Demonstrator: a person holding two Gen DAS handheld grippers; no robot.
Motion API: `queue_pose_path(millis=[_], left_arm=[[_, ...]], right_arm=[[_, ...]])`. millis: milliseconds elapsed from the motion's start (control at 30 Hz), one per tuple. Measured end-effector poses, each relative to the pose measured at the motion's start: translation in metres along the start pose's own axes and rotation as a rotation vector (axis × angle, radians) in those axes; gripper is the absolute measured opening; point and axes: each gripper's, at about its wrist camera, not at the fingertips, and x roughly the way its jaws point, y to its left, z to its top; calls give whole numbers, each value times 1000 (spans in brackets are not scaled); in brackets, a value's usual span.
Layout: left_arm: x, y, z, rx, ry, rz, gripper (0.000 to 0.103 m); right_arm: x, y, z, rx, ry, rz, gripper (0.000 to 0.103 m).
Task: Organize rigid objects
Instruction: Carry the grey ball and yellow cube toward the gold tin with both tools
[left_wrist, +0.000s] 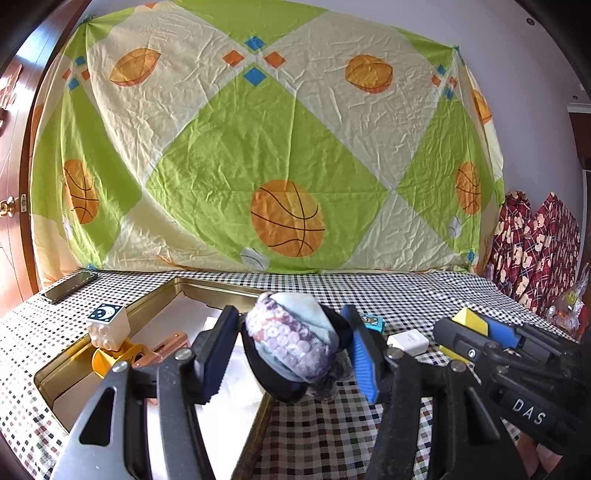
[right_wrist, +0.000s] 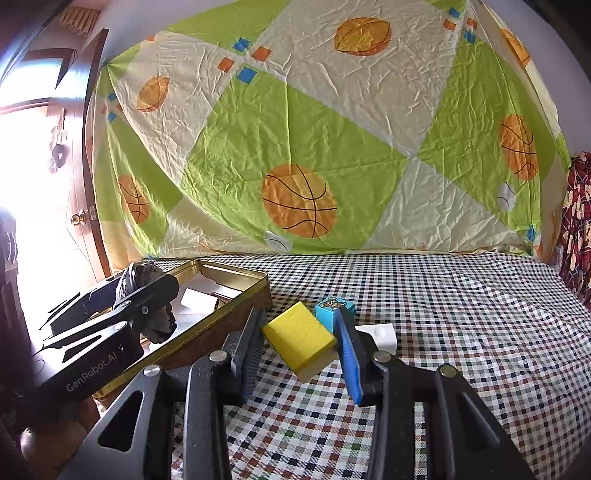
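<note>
My left gripper (left_wrist: 291, 350) is shut on a rolled bundle of patterned cloth (left_wrist: 295, 339) and holds it above the right edge of the gold tin box (left_wrist: 155, 295). In the right wrist view the left gripper (right_wrist: 147, 306) hangs over the tin (right_wrist: 236, 273). My right gripper (right_wrist: 299, 343) is shut on a yellow block (right_wrist: 299, 336) just above the checked tablecloth, right of the tin. It also shows in the left wrist view (left_wrist: 476, 325). A blue cube with a bear picture (right_wrist: 332, 306) and a white block (right_wrist: 384, 332) lie just beyond it.
In the tin lie a white toy brick with a blue top (left_wrist: 109, 325), a yellow piece (left_wrist: 110, 360) and a copper clip (left_wrist: 170, 343). A phone (left_wrist: 70, 286) lies at the table's far left. A basketball-print sheet (left_wrist: 288, 147) hangs behind. Red patterned fabric (left_wrist: 535, 251) is at the right.
</note>
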Motion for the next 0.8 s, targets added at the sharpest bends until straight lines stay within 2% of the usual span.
queue_pose_path(millis=[800], left_arm=[[-16,20,-1,-31,-33,2,57]], right_arm=[[9,24,2,-12,-2,45,40]])
